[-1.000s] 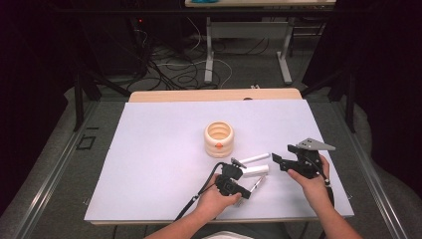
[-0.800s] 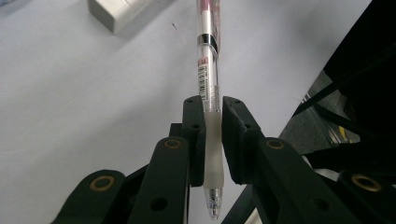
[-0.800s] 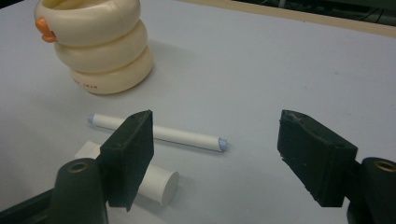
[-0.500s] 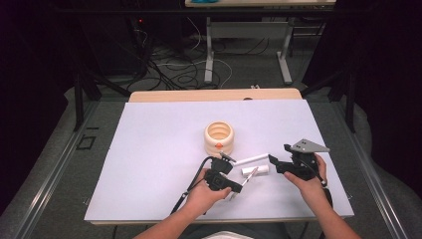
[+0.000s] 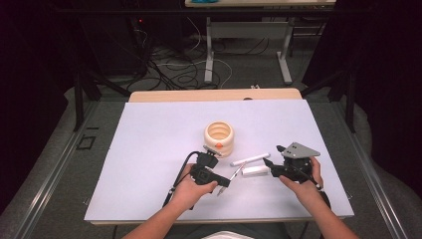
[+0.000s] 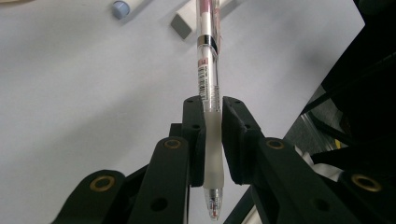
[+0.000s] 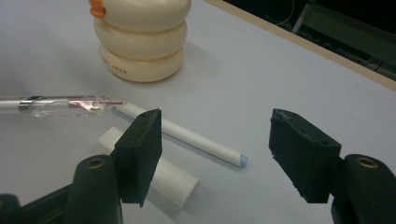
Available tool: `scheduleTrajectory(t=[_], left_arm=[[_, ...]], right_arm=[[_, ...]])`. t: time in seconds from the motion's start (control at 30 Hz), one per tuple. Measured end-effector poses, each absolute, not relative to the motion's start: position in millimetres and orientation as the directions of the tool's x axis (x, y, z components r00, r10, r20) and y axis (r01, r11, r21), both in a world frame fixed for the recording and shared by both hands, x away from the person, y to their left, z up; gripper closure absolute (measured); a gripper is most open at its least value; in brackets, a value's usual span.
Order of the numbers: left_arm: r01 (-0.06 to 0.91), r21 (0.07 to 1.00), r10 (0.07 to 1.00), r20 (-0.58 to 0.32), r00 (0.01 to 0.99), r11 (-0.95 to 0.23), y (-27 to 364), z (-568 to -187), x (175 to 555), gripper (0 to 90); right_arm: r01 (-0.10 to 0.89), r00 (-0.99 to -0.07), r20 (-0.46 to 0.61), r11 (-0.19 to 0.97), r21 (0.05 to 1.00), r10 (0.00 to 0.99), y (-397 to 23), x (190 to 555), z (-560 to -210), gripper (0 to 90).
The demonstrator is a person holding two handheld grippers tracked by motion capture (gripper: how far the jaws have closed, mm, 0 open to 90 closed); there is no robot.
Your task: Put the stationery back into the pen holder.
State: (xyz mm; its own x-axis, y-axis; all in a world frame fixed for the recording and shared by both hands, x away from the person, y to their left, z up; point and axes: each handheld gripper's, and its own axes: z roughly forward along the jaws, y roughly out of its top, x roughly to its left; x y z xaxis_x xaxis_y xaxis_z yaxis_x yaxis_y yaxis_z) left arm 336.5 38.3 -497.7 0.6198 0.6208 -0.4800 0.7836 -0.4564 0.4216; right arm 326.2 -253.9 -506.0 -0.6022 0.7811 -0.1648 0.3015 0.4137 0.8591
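A clear pen with pink ink (image 6: 208,70) is clamped by its frosted grip section in my left gripper (image 6: 212,112), which is shut on it. From above, this gripper (image 5: 224,183) is just in front of a cream ribbed holder (image 5: 219,137) with the pen (image 5: 235,174) pointing right. My right gripper (image 7: 215,149) is open and its jaws have just been closing, with no pad touching anything. A white pen (image 7: 187,135) and a short white tube (image 7: 161,175) lie on the table beyond its left jaw. In the high view the right gripper (image 5: 271,155) sits just right of the white pen (image 5: 250,159).
The white table sheet (image 5: 149,149) has free room to the left and at the back. The holder (image 7: 140,42) stands upright with an orange tab at its rim. The table's wooden far edge (image 5: 214,94) borders a dark floor with cables.
My left hand has moved left, nearer the holder, carrying the pen with it. My right gripper has shifted slightly left toward the white pieces.
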Motion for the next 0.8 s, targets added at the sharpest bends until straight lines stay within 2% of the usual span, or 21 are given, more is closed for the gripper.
scheduleTrajectory(t=[0.27, 0.47, 0.67, 0.8], left_arm=[[0.787, 0.42, 0.621, -0.485, 0.616, -0.452, 47, -490, 340, 80.1], [0.762, 0.444, 0.626, -0.439, 0.644, -0.472, 49, -487, 340, 80.1], [0.666, 0.496, 0.628, -0.274, 0.729, -0.557, 45, -482, 331, 80.1], [0.555, 0.53, 0.594, -0.116, 0.796, -0.641, 41, -478, 321, 80.1]], right_arm=[[0.196, -0.659, -0.277, 0.515, 0.835, 0.7, -233, 315, -504, 39.0], [0.134, -0.683, -0.346, 0.576, 0.807, 0.644, -219, 310, -504, 38.9], [0.14, -0.676, -0.34, 0.567, 0.812, 0.654, -219, 309, -504, 37.1], [0.144, -0.672, -0.334, 0.559, 0.817, 0.661, -221, 311, -504, 36.7]])
